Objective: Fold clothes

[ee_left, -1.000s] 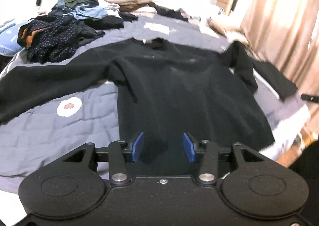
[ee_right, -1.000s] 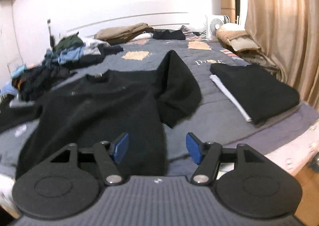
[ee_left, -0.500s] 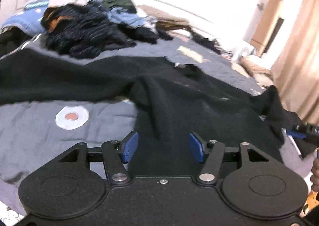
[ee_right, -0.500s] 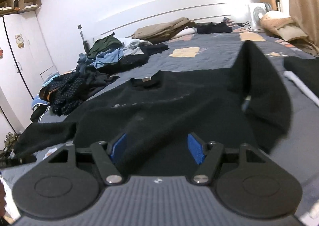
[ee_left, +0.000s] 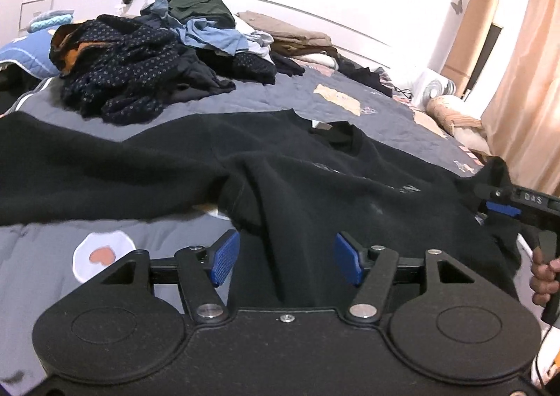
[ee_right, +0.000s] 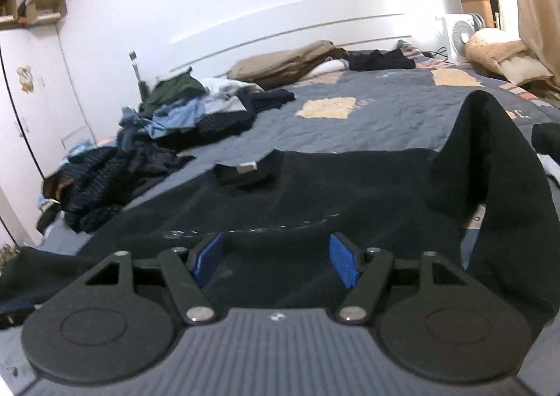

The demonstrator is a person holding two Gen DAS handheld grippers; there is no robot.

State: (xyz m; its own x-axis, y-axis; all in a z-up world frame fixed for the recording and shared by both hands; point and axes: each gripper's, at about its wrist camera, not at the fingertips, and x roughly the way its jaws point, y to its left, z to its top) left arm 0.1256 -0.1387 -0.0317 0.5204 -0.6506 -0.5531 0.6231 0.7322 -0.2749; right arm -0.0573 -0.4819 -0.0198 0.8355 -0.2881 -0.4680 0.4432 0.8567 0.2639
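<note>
A black sweater (ee_left: 315, 179) lies spread face up on the grey quilted bed (ee_left: 52, 256). Its left sleeve (ee_left: 87, 165) stretches out sideways, and its right sleeve (ee_right: 497, 179) is folded in over the body. My left gripper (ee_left: 287, 257) hovers low at the sweater's lower left side; its jaws are opening, with a fold of black cloth between the pads but not pinched. My right gripper (ee_right: 276, 261) stands open just above the sweater's (ee_right: 315, 200) lower right part. In the left wrist view the right gripper (ee_left: 504, 209) shows at the edge, held by a hand (ee_left: 542, 273).
A heap of unfolded clothes (ee_left: 147, 63) covers the bed's far left. Tan folded clothes (ee_right: 290, 60) lie by the headboard. A folded black garment (ee_right: 549, 137) sits at the right edge, with a white fan (ee_right: 458, 32), cushions and curtain (ee_left: 525, 81) beyond. A wardrobe (ee_right: 31, 98) stands left.
Both grippers have dropped lower and closer over the sweater. The left one's jaws have widened. The right one has slid left over the sweater body and now shows in the left wrist view.
</note>
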